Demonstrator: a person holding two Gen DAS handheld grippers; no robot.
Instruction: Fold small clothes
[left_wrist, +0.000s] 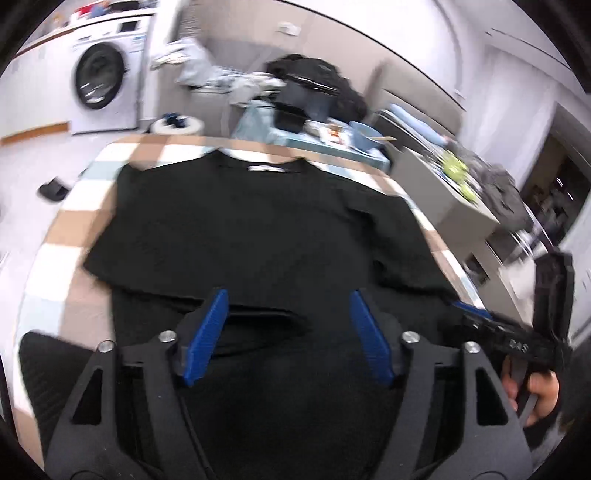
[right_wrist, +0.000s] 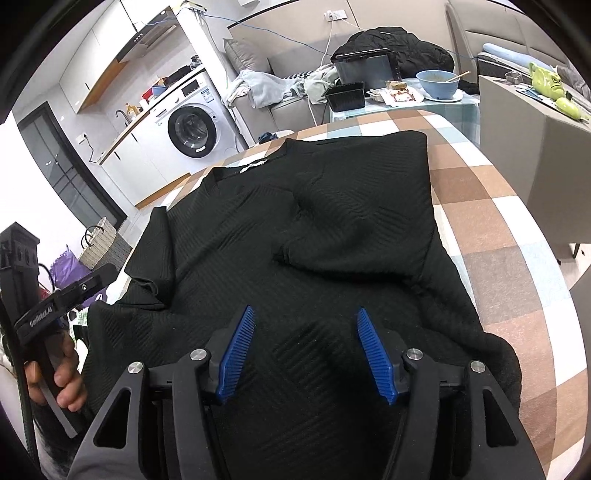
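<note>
The left tongs, black with two blue ribbed pads, tilt downward over the lower centre of the left wrist view; their jaws stand well apart with nothing between them, above the near part of the garment. The right tongs, of the same build, also tilt downward in the lower centre of the right wrist view, jaws apart and empty, hovering over the cloth without pinching it. At the lower right of the left wrist view a hand wraps the other tool's black handle; at the lower left of the right wrist view another hand grips its handle likewise.

One black ribbed knit top lies spread on the worktop with a brown, white and pale blue checked cloth, filling the middle of both views. Its neckline with a white label points toward the upper left in the right wrist view. One sleeve is folded in across the chest at centre right; the other sleeve lies doubled at the left edge. The surface shows soft wrinkles.

Counted: two tongs, two hands, one top.
</note>
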